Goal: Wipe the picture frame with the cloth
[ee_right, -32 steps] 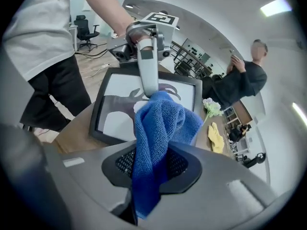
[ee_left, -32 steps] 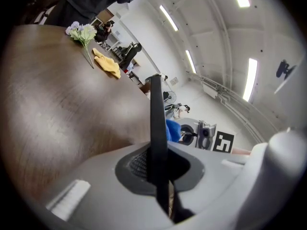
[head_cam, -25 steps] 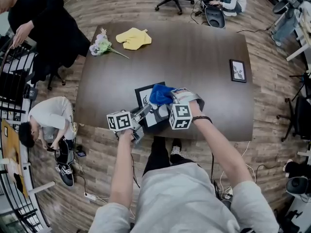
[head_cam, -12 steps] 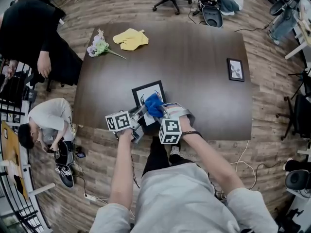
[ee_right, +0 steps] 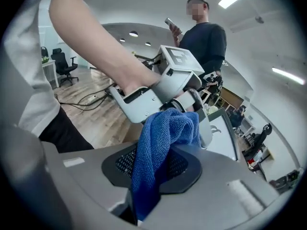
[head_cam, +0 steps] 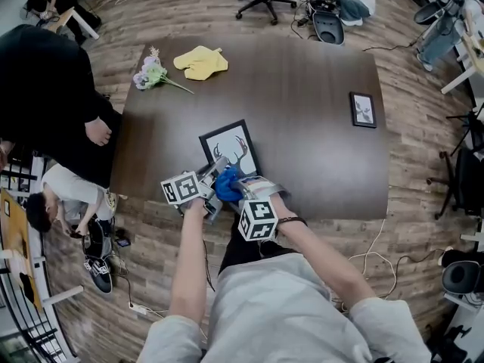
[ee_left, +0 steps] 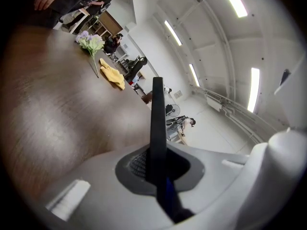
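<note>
A black picture frame [head_cam: 229, 148] with a deer-antler print lies tilted near the front edge of the dark table [head_cam: 302, 127]. My left gripper [head_cam: 218, 168] is shut on the frame's near edge, which shows as a thin dark strip [ee_left: 156, 123] between the jaws. My right gripper [head_cam: 231, 189] is shut on a blue cloth [head_cam: 226, 183] bunched at the frame's near corner, right beside the left gripper. In the right gripper view the cloth [ee_right: 160, 140] hangs from the jaws, with the left gripper [ee_right: 192, 104] and the frame [ee_right: 221, 131] just beyond.
A yellow cloth [head_cam: 200, 61] and a bunch of flowers [head_cam: 151, 72] lie at the table's far left. A small framed picture [head_cam: 363, 109] sits at the right. A person in black [head_cam: 45, 104] stands at the left edge; another crouches on the floor [head_cam: 68, 191].
My right gripper has drawn the blue cloth down across the picture toward me, to the frame's near corner, uncovering the antler print. The left gripper kept its hold.
</note>
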Tool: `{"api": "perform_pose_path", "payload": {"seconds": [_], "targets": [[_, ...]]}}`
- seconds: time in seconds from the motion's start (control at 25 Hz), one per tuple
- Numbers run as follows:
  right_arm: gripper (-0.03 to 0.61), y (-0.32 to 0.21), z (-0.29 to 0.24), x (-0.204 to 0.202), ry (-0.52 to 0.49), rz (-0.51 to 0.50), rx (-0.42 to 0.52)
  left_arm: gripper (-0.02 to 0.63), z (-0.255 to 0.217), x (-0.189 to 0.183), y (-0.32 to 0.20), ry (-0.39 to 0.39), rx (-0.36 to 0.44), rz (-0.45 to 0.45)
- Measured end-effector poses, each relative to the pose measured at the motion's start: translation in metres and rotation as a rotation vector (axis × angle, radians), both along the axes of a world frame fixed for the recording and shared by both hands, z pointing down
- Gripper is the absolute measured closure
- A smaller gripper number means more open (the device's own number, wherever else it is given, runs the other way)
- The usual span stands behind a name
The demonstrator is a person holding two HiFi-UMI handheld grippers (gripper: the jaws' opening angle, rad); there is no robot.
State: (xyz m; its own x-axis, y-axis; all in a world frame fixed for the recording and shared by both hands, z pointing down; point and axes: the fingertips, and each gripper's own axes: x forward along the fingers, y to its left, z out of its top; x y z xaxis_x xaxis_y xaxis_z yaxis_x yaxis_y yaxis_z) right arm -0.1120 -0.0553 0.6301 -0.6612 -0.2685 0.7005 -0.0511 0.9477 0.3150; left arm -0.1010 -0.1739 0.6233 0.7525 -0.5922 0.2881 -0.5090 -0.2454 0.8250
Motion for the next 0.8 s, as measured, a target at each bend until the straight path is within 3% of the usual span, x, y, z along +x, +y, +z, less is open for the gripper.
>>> {"api": "perform_pose_path", "payload": {"seconds": [0.24, 0.52, 0.8], "targets": [[0.497, 0.001, 0.004, 0.014, -0.054, 0.006, -0.136, 0.551, -0.007, 0.004, 0.001, 0.028, 0.010, -0.006], [0.497, -0.041, 0.018, 0.058, 0.026, 0.097, -0.092, 0.551, -0.008, 0.007, 0.008, 0.058, -0.003, -0.012], [0.495, -0.063, 0.018, 0.071, 0.047, 0.127, -0.052, 0.551, -0.010, 0.010, 0.011, 0.052, -0.010, 0.002]]}}
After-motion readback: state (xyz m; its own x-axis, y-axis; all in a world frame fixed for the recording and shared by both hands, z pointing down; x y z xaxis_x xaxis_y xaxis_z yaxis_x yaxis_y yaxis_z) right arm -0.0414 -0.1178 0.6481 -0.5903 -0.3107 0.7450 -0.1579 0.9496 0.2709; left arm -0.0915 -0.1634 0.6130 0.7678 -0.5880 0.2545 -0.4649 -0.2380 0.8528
